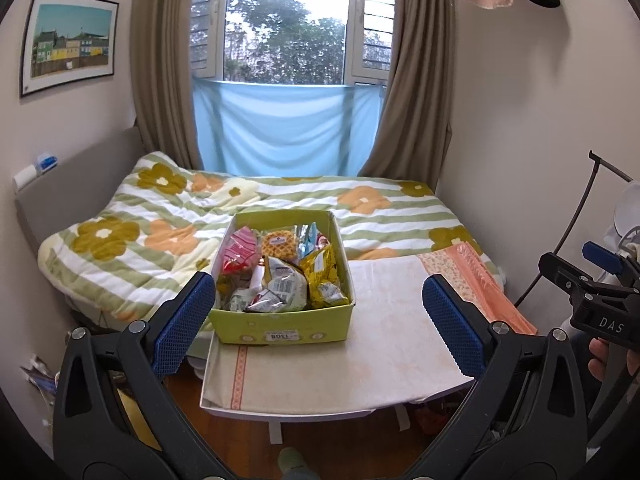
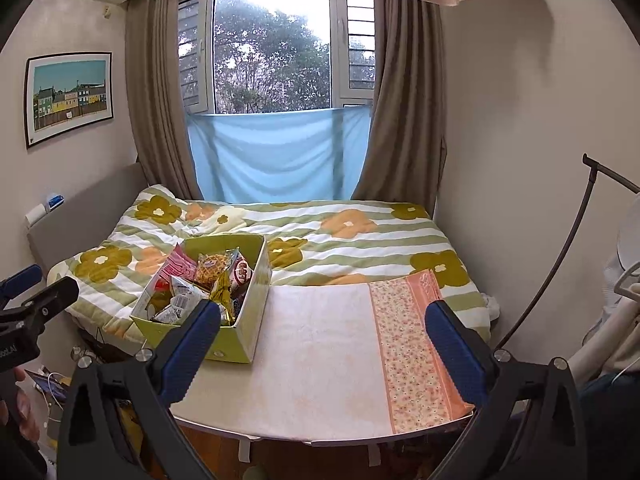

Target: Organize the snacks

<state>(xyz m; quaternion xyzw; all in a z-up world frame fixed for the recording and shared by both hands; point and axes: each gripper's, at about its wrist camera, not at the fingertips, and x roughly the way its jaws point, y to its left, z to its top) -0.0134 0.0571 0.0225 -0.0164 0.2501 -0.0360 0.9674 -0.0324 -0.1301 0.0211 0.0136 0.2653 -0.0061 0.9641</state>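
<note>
A yellow-green cardboard box point(image 1: 280, 326) full of snack packets point(image 1: 280, 276) stands on the left part of a small table point(image 1: 360, 360) covered by a pale cloth. It also shows in the right wrist view point(image 2: 244, 328), with its snack packets point(image 2: 200, 280) inside. My left gripper point(image 1: 320, 320) is open and empty, held in front of the table with the box between its fingers' line of sight. My right gripper point(image 2: 324, 344) is open and empty, facing the table's bare middle. The right gripper also shows at the right edge of the left wrist view point(image 1: 596, 280).
A bed with a flowered striped quilt point(image 1: 160, 220) lies behind the table. An orange patterned cloth strip point(image 2: 416, 360) covers the table's right side. A wall stands to the right, with a curved metal rod point(image 2: 560, 260). Wooden floor point(image 1: 320, 436) and clutter point(image 2: 48, 388) lie below left.
</note>
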